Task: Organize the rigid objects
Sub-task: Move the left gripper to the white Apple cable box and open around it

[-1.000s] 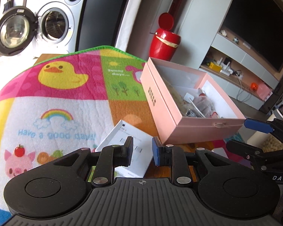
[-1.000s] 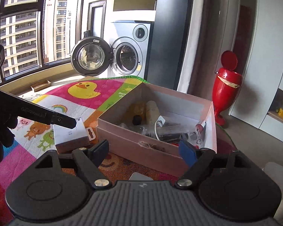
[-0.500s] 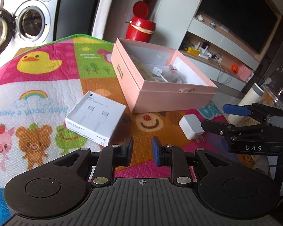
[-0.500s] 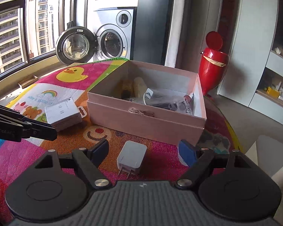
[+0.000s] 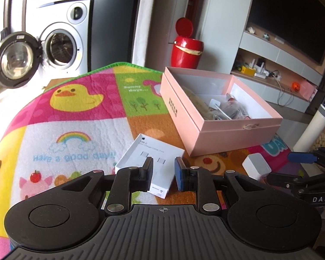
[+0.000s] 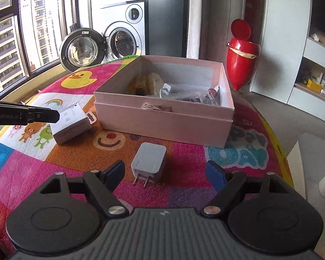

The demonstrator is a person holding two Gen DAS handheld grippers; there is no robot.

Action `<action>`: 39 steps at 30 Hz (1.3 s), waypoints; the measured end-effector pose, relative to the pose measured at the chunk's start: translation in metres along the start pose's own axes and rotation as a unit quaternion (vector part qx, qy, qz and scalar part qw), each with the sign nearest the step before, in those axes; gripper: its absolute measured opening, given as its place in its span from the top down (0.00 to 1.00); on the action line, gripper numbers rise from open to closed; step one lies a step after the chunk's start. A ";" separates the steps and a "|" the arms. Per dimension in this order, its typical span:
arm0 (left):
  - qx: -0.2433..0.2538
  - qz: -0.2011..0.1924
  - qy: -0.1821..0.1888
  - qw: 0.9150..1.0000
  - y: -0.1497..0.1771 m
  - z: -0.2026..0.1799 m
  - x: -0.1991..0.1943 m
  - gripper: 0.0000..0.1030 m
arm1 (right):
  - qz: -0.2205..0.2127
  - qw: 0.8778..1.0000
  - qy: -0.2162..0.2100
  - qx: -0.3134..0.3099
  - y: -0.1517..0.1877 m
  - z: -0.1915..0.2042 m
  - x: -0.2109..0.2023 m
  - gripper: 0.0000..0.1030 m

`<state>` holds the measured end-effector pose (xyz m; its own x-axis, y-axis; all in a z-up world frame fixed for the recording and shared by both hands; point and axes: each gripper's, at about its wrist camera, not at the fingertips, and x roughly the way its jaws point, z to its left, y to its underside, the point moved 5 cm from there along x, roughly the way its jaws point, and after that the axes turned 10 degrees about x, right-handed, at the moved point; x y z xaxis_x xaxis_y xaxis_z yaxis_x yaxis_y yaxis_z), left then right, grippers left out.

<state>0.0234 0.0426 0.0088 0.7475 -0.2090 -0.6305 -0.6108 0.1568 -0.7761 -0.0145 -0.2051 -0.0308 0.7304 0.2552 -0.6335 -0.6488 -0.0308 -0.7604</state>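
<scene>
A white cable box (image 5: 150,162) lies on the colourful mat, also in the right wrist view (image 6: 72,123). My left gripper (image 5: 163,174) hovers just over its near end, jaws a narrow gap apart and empty. A white wall charger (image 6: 148,161) lies on the mat, prongs toward me, also in the left wrist view (image 5: 256,166). My right gripper (image 6: 164,175) is wide open around its near end, not touching. An open pink box (image 6: 162,117) holding cables and small items stands behind both, also in the left wrist view (image 5: 216,110).
The mat (image 5: 75,112) covers a round table. A red bin (image 6: 241,52), a washing machine with open door (image 6: 110,43) and shelving (image 5: 277,69) stand beyond. A white container (image 5: 314,127) is at the right.
The left gripper has moved forward and down over the white cable box. The right gripper has come closer to the charger, which now lies between its open jaws.
</scene>
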 end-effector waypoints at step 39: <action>0.128 0.012 0.038 0.991 0.000 -0.029 0.011 0.50 | 0.003 1.000 -0.005 0.011 0.027 0.003 0.022 0.05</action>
<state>0.0243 0.0123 0.0020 0.7055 -0.2720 -0.6544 -0.5352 0.4008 -0.7436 -0.0161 -0.1971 -0.0647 0.7240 0.2644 -0.6371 -0.6581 -0.0121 -0.7528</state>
